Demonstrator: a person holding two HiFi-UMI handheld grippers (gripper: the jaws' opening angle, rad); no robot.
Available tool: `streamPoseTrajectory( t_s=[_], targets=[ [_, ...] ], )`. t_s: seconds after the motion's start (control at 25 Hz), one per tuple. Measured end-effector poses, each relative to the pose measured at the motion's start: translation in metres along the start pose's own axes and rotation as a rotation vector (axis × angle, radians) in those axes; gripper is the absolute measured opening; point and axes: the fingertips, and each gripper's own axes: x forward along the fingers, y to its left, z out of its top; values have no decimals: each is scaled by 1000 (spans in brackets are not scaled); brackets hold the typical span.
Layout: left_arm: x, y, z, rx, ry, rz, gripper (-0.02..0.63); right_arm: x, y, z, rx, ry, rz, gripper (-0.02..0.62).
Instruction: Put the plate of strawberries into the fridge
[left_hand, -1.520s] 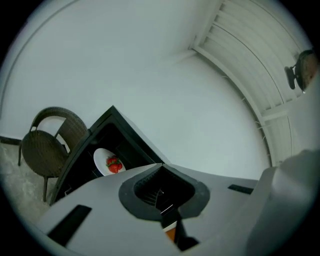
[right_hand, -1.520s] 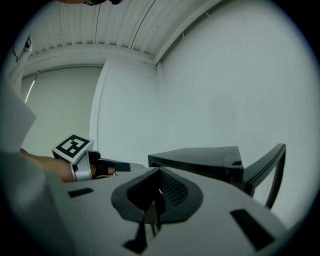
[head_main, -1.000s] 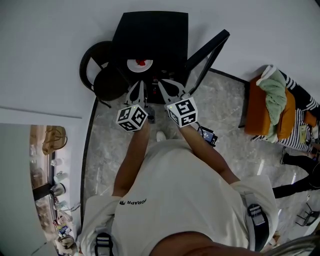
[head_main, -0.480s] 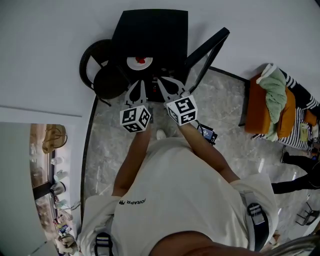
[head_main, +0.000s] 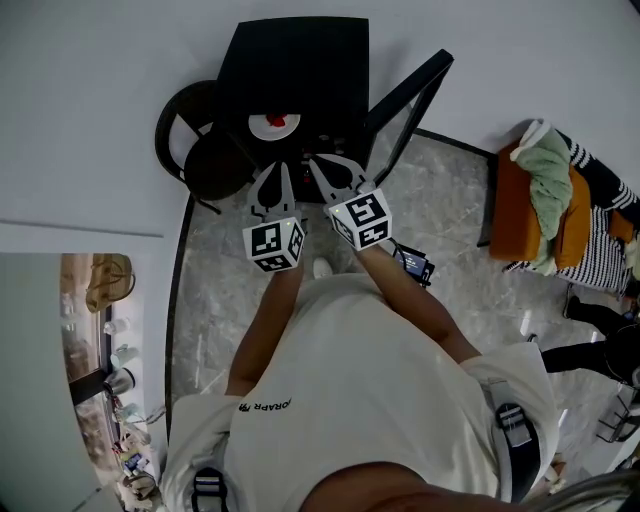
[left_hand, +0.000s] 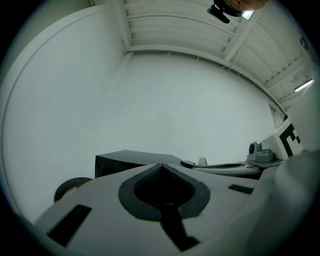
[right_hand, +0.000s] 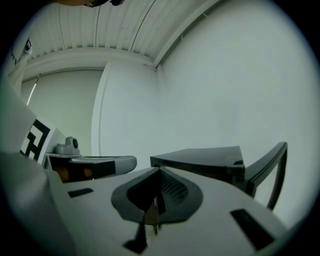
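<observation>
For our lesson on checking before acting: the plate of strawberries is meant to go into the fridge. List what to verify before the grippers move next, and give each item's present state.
1. Left gripper free of the plate: ok, jaws together with nothing between them.
2. Right gripper free of the plate: ok, jaws together, empty.
3. Plate of strawberries fully inside the fridge: cannot tell; the head view shows it just below the fridge's top edge, ahead of both grippers.
4. Fridge door closed: not ok, it stands open.
</observation>
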Motion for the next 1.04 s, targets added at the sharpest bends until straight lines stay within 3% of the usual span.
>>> streamPoseTrajectory(
  t_s=[0.8,1.04],
  targets=[
    [1,-7,-8,29,19,-9,2,-2,-2,2,-18,-15,-17,11],
    [-2,1,0,66,-2,9,2,7,9,12,-16,-61,18,11]
  ],
)
